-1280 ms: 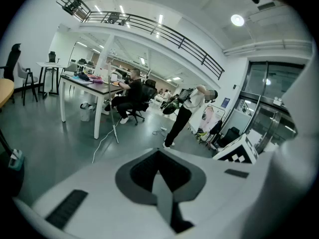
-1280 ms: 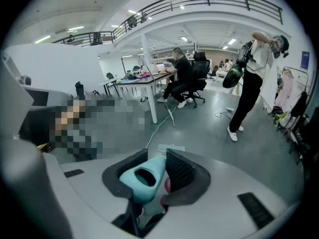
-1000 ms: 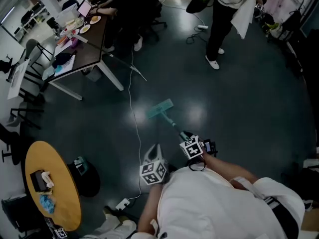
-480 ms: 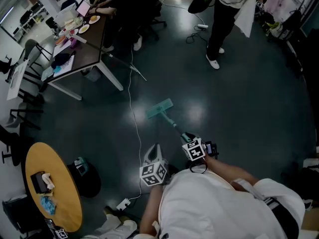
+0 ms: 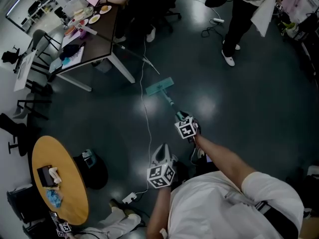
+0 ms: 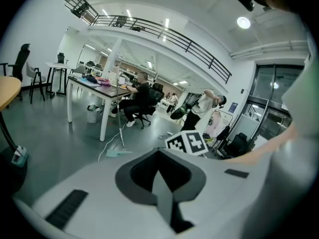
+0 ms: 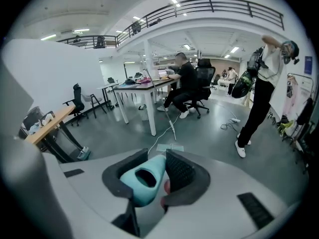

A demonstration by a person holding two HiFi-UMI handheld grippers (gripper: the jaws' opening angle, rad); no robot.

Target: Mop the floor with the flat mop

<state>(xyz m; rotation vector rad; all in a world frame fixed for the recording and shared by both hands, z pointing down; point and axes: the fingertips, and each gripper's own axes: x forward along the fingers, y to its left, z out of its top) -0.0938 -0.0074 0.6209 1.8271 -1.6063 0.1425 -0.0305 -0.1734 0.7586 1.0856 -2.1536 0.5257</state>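
Note:
The flat mop's teal head (image 5: 159, 86) lies flat on the dark floor ahead of me, near a white cable; it also shows small in the left gripper view (image 6: 118, 153) and the right gripper view (image 7: 171, 148). Its thin pole (image 5: 168, 102) runs back to my right gripper (image 5: 182, 119), which is shut on the teal handle end (image 7: 144, 178). The arm is stretched forward. My left gripper (image 5: 160, 153) hangs close to my body, off the mop, its jaws closed together with nothing between them (image 6: 159, 180).
A dark-topped table (image 5: 97, 31) with white legs stands at upper left, a seated person behind it. A white cable (image 5: 146, 118) crosses the floor to a power strip (image 5: 129, 198). A round yellow table (image 5: 65, 183) is at lower left. A standing person (image 5: 241, 19) is at upper right.
My right arm has pushed forward and the mop head has slid further away towards the table. The left gripper stays near my body.

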